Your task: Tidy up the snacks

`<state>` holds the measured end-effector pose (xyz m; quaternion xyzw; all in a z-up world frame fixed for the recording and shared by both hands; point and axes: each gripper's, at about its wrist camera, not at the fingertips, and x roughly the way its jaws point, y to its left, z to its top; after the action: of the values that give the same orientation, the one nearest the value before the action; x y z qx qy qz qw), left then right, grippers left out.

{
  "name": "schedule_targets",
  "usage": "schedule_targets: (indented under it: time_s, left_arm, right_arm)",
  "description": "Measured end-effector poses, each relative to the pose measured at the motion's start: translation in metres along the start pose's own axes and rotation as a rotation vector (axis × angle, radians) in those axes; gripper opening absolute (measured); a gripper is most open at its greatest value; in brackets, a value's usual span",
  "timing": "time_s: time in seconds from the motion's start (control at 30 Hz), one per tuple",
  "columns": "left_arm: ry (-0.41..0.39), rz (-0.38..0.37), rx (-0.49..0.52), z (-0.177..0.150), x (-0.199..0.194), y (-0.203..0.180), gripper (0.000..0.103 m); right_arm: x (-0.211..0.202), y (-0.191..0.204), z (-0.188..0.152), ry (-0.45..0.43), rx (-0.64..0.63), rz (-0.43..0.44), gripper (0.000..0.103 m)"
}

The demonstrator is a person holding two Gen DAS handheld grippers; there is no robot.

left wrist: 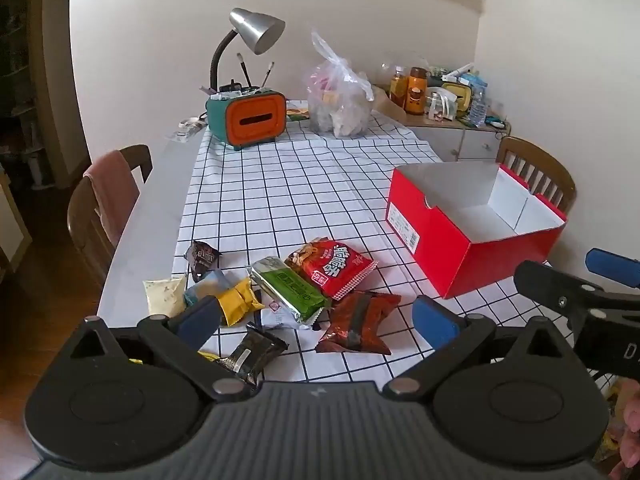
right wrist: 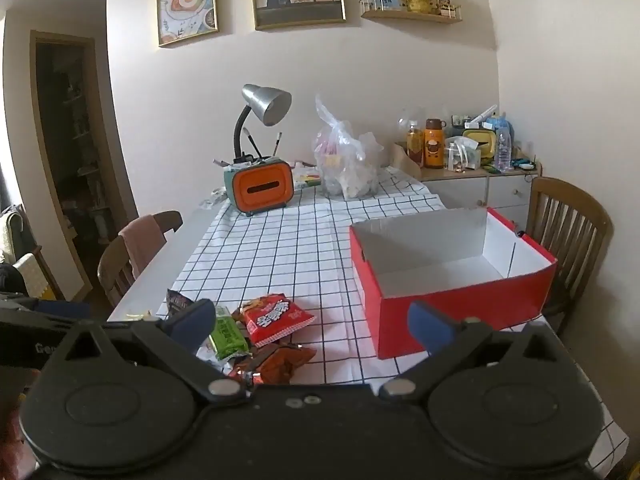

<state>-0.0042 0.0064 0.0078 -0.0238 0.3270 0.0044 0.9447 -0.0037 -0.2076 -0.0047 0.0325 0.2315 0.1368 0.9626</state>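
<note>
Several snack packets lie in a heap on the checked tablecloth [left wrist: 304, 184]: a red packet [left wrist: 334, 266], a green bar [left wrist: 288, 286], a dark red-brown packet [left wrist: 360, 322], a black packet [left wrist: 252, 354], a yellow one [left wrist: 238, 300], a cream one [left wrist: 164, 296] and a small dark one [left wrist: 202, 258]. An open red box [left wrist: 472, 220], white inside and holding nothing I can see, stands to their right. My left gripper [left wrist: 316, 322] is open and empty above the near side of the heap. My right gripper [right wrist: 312, 326] is open and empty, between the heap [right wrist: 272, 318] and the box [right wrist: 452, 268].
An orange-and-teal tissue box [left wrist: 250, 118] with a desk lamp [left wrist: 256, 32] and a clear plastic bag [left wrist: 340, 100] stand at the table's far end. Wooden chairs sit at left [left wrist: 108, 200] and right [left wrist: 536, 168]. A cluttered cabinet [left wrist: 448, 120] is behind.
</note>
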Motion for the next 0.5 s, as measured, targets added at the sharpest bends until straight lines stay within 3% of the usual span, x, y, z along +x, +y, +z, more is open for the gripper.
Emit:
schedule_targets:
  time_s: [0.5]
  left_arm:
    - [0.001,-0.021,-0.016,0.0009,-0.0005,0.0011,0.103]
  right_arm:
    - [-0.0034,0.0026,0.0033,-0.009,-0.031,0.009,0.103]
